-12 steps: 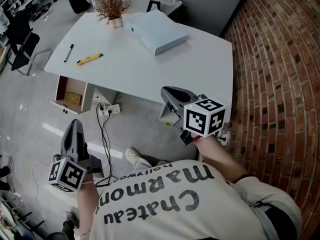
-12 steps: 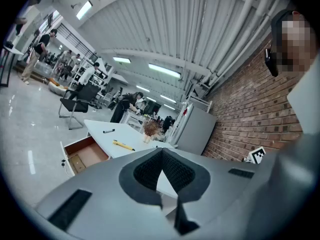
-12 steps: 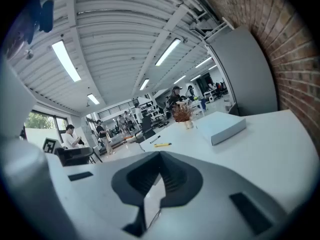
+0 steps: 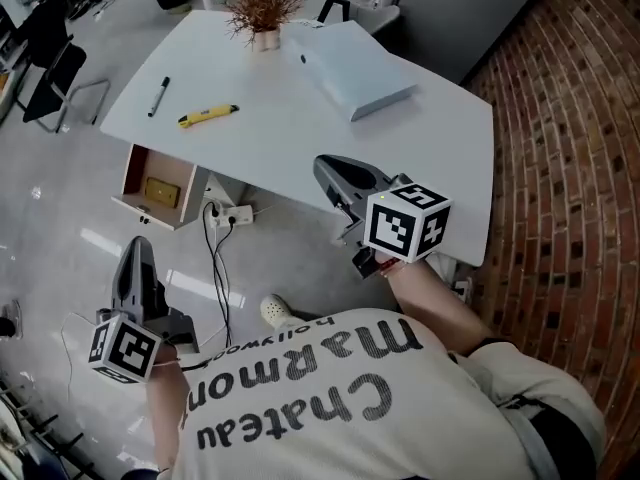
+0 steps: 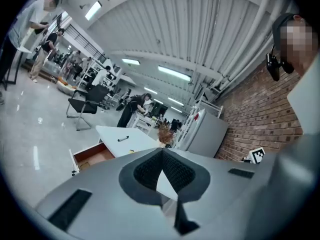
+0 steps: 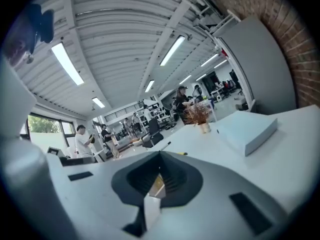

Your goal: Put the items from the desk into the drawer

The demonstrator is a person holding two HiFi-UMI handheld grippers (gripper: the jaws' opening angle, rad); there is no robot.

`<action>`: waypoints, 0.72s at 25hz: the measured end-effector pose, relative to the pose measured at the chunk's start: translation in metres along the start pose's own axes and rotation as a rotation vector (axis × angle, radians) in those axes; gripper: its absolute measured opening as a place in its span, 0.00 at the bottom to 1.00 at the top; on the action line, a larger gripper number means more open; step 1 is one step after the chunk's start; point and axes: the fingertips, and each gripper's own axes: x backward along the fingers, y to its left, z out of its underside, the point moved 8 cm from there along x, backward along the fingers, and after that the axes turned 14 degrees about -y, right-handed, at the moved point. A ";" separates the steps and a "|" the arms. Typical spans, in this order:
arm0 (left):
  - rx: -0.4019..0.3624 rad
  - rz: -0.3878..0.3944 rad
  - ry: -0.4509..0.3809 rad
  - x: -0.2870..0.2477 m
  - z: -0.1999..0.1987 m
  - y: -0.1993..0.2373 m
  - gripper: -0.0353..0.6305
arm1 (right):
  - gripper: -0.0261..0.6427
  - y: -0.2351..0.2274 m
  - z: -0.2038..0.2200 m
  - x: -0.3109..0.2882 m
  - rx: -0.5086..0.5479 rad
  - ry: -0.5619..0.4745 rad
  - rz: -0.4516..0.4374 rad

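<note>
- Clearance of the white desk is shown as not yet begun: a black pen and a yellow cutter are seen lying on its far left part, with a potted dried plant and a pale flat box set further back.
- The drawer is seen pulled open under the desk's left end, just below the stretch where the pen and cutter lie; a small yellowish object is already lodged inside it.
- The right gripper is held clenched and empty at the desk's near edge, its jaws pressed tip to tip with nothing caught between them.
- The left gripper is carried low over the floor, in front of the drawer, and its jaws are likewise seen closed on nothing.
- The cutter is placed ahead and to the left of the right gripper, well apart from it, with its long axis laid roughly across the line of approach. The pen is found further left, its length running away from the person.
- The right gripper is judged the nearer to the desk top and the cutter, the left the nearer to the drawer. The jaws would need to be opened and set across the cutter's narrow width before any lift.
</note>
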 end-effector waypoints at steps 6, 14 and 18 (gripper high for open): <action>0.004 -0.032 -0.028 -0.003 -0.029 0.068 0.05 | 0.05 0.021 0.022 -0.062 0.030 0.034 -0.011; 0.054 -0.088 -0.040 0.010 -0.026 0.136 0.05 | 0.05 0.017 0.065 -0.125 0.084 0.156 0.038; 0.067 -0.196 -0.054 0.027 -0.031 0.175 0.06 | 0.05 0.012 0.078 -0.166 0.128 0.211 0.049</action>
